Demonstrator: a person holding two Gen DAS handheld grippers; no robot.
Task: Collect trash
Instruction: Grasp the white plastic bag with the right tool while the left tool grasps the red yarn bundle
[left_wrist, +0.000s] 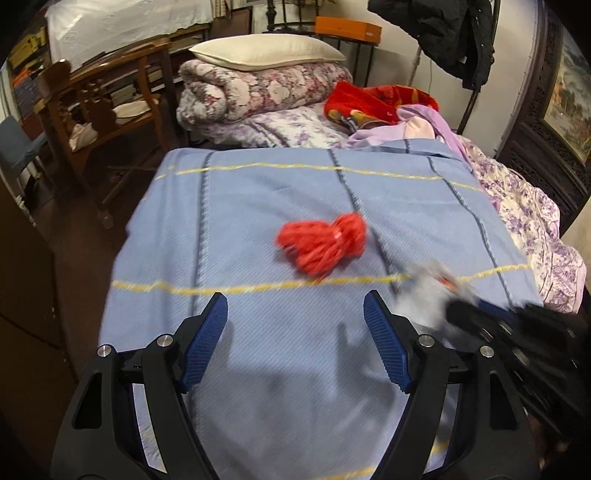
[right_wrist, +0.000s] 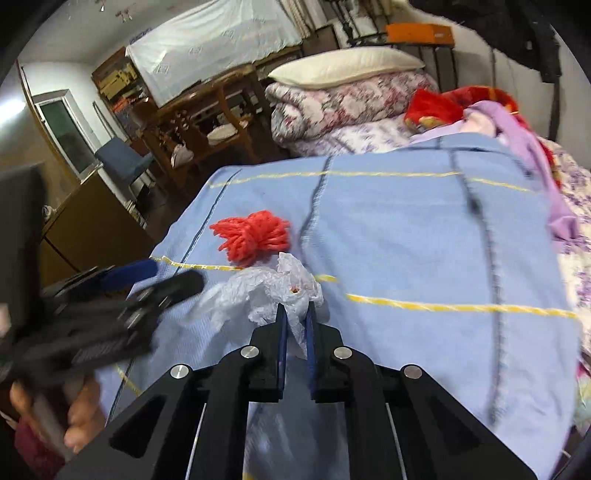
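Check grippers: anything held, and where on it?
Right gripper is shut on the white plastic bag, pinching a crumpled fold at its near edge. Left gripper is open, holding nothing.

A crumpled white plastic bag (right_wrist: 273, 291) sat low in the centre of the right wrist view, thin, wrinkled and translucent, with a small orange fleck showing near its top. Its lower folds were pinched between two blue pads, and the rest spread up and to the left. In the left wrist view the same bag (left_wrist: 421, 295) appeared as a pale blur at the lower right. A bundle of red yarn (right_wrist: 253, 234) lay just above and left of the bag, its loose strands splayed leftward. In the left wrist view the yarn (left_wrist: 323, 243) lay at mid-frame, slightly blurred.
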